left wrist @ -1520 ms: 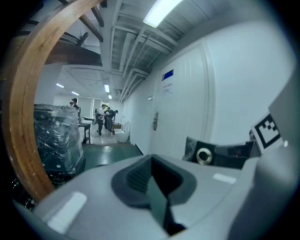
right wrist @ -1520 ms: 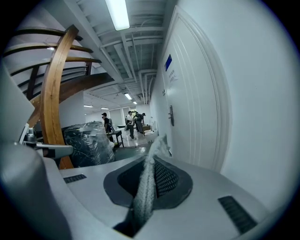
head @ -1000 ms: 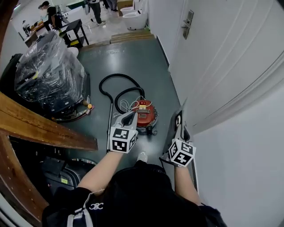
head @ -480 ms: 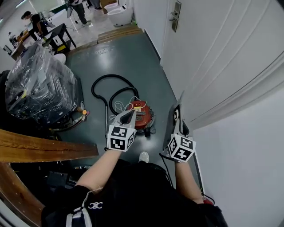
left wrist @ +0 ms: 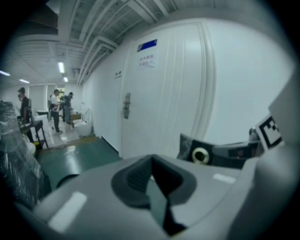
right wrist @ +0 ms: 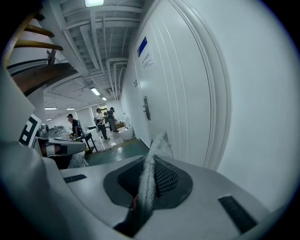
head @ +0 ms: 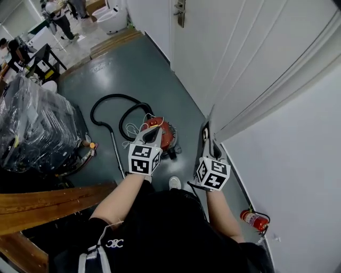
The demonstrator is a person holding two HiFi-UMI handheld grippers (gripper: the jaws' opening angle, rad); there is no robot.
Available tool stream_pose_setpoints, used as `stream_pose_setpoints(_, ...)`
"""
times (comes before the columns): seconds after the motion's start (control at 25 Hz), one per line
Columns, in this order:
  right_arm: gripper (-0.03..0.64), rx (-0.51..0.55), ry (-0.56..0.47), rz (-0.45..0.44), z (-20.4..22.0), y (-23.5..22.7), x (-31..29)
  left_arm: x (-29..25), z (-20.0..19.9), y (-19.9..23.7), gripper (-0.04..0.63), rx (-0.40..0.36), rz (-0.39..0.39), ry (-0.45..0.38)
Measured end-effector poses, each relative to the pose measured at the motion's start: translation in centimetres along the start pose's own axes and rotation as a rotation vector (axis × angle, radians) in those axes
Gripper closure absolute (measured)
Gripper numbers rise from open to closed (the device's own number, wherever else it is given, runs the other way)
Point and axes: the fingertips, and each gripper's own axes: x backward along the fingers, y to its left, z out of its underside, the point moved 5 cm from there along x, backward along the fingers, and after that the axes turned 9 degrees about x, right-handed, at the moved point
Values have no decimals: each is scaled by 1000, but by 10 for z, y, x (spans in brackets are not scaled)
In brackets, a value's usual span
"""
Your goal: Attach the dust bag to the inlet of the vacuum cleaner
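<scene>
The red vacuum cleaner (head: 164, 134) sits on the green floor, its black hose (head: 108, 108) looping off to the left. In the head view my left gripper (head: 155, 131) hangs over the vacuum's left side. It is shut, with nothing between its jaws in the left gripper view (left wrist: 157, 194). My right gripper (head: 209, 146) is to the right of the vacuum, near the door. It is shut on the dust bag (head: 205, 134), a flat dark bag with a round collar hole (left wrist: 200, 155). The bag's pale edge (right wrist: 149, 165) stands up between the right gripper's pads (right wrist: 145, 192).
A white door (head: 224, 58) and wall run along the right. A red fire extinguisher (head: 254, 219) lies by the wall at lower right. A plastic-wrapped pallet (head: 32, 130) and a wooden rail (head: 53, 205) stand to the left. People stand at a table far back (head: 50, 10).
The head view has swung right and down, bringing the fire extinguisher into sight. The left gripper has drifted a little over the vacuum. Both grippers stay shut, the bag still in the right one.
</scene>
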Motion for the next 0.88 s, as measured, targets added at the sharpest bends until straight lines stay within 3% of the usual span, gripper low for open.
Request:
stream_pose_setpoints(0.32,601,-127,40,160,32,31,8,-15,10,45,597,-55,113,83)
stream_pose_setpoints(0.56,601,-256,108,288,69,61,2,-37,39,92,597,-106,178,184)
stream_pose_setpoints(0.88,601,-346,256,297,154,66,-18,-85,116,120,595,-210,199,333)
